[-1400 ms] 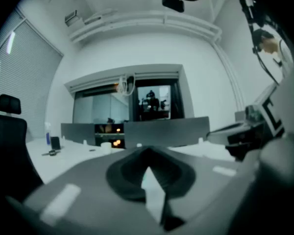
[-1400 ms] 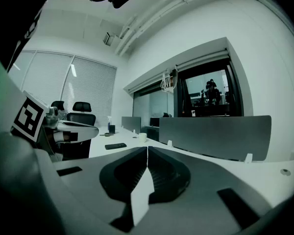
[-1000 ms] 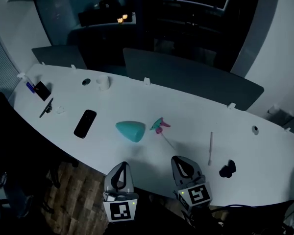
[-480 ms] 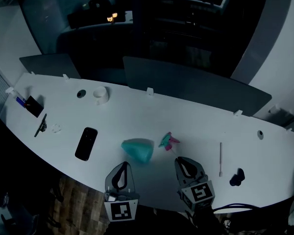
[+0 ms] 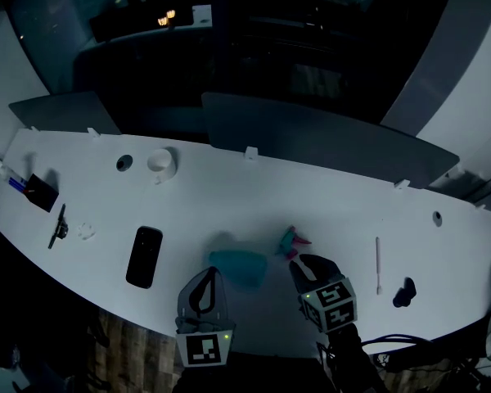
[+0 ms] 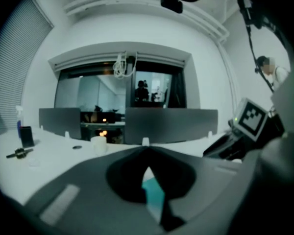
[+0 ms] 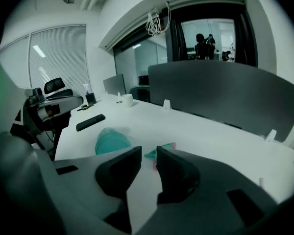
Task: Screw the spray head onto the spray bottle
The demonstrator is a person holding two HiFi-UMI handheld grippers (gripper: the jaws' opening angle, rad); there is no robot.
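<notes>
Moved since earlier: both grippers have pushed forward over the table [image 5: 229, 195], and I now see the bottle and spray head right at their tips rather than well ahead.
Left gripper [image 5: 208, 272]: jaws pressed together with nothing in them, as its own view [image 6: 147, 152] shows me.
Right gripper [image 5: 304, 262]: jaws have just been opening and stand slightly spread [image 7: 148, 153], with nothing between the pads.
Spray bottle [image 5: 239, 266]: teal, lying on its side between the two grippers, just ahead of the left tip and a little to its right; I catch a teal sliver of it through the left jaws [image 6: 154, 197], and it lies left of the right jaws [image 7: 110, 141].
Spray head [image 5: 293, 241]: teal and pink, lying on the table just beyond the right gripper's tips, in line with the gap [image 7: 166, 146], apart from the bottle.
Phone [image 5: 144, 256]: dark, flat, left of the bottle.
White stick [image 5: 377, 264]: off to the right, well apart.
Cup [image 5: 161, 161]: white, far side of the table.
Divider panel [image 5: 311, 146]: grey, behind the table's far edge.
</notes>
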